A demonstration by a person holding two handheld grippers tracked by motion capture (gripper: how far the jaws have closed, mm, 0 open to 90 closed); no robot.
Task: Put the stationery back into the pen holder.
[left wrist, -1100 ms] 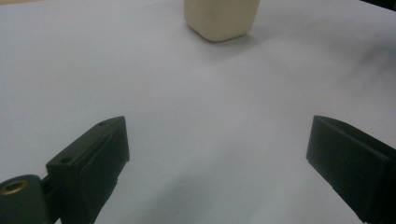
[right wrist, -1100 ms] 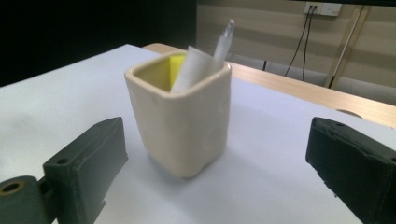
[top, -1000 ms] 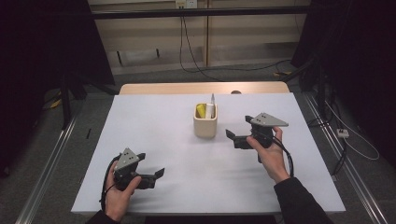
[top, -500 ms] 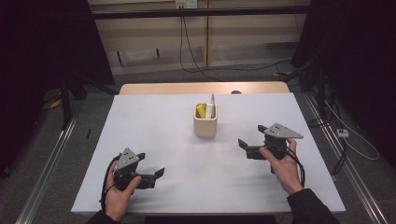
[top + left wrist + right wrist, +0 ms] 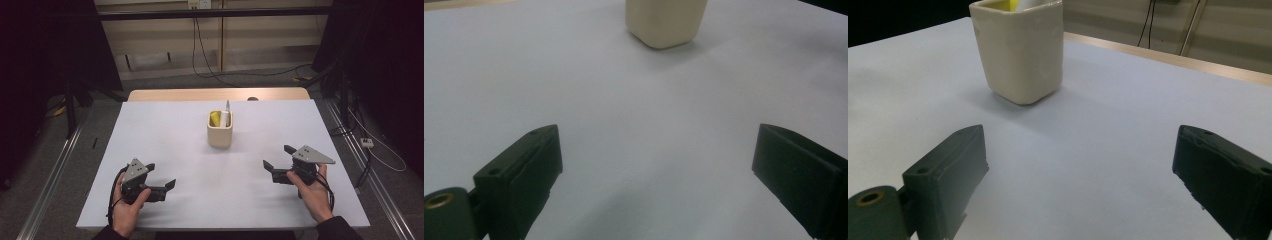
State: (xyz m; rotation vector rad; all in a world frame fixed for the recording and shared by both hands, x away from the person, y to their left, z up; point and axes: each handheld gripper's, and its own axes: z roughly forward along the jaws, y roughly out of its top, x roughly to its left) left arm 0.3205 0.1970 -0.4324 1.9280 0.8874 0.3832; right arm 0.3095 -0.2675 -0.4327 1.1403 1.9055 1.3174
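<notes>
Nearest the person, the left gripper (image 5: 161, 178) rests low over the white worktop (image 5: 165, 140) at the front left, its fingers (image 5: 519, 175) spread wide with nothing between them. At the front right, the right gripper (image 5: 281, 159) sits a little farther in, fingers (image 5: 945, 172) likewise wide and empty, pointed toward the middle of the worktop.

Both stand well apart from the cream holder cup (image 5: 220, 129), so the work in hand looks like an approach not yet begun. To do it well, one gripper should come in level with the cup's upper wall or straight down over its contents, keeping the fingers wide until they bracket the target, since a glancing touch could tip or slide the cup.

The cup stands upright near the centre of the worktop, toward its far half. It is squarish with rounded corners and a glossy wall (image 5: 1020, 55). Inside stand a yellow item (image 5: 215, 118) and a slim white item (image 5: 226, 114) that rises above the rim; what they are cannot be told.
</notes>
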